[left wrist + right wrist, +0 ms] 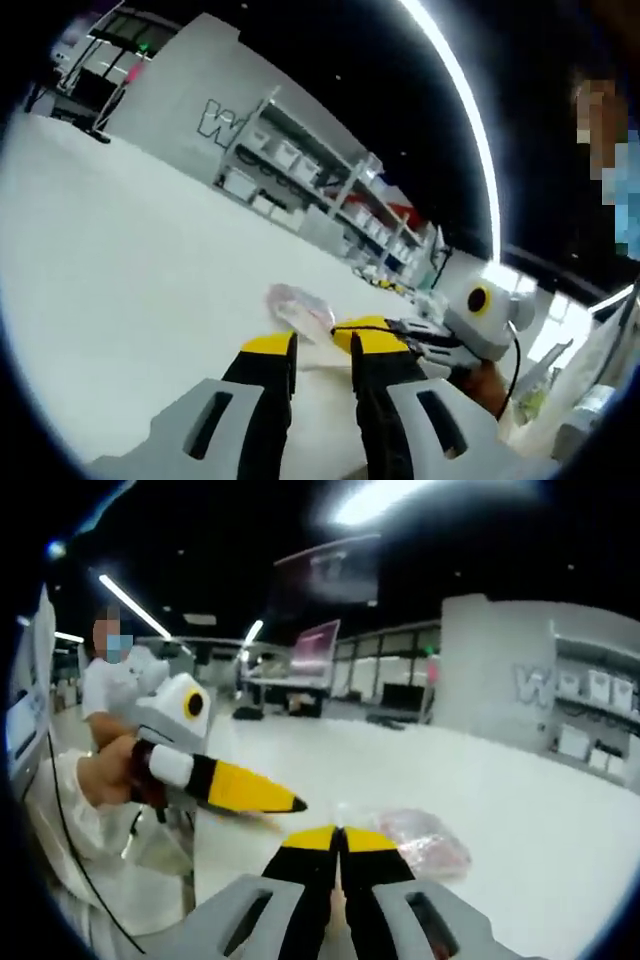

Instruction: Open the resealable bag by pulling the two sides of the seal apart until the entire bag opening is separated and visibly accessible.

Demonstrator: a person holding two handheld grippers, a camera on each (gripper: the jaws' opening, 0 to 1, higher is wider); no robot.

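The left gripper (pixel 322 345) has its jaws parted with nothing between them, tips just short of the bag (pixel 298 307). The right gripper (pixel 340 838) has its jaws pressed together, with no clear sign of the bag (pixel 420 840) between them. The bag lies flat on the white table (pixel 130 270), just ahead. Shelves (pixel 330 195) stand well behind.

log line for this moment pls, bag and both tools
stage: before pull | bag: lying on white table, looks sealed | left tool: open, near bag | right tool: shut, beside bag, grip unclear
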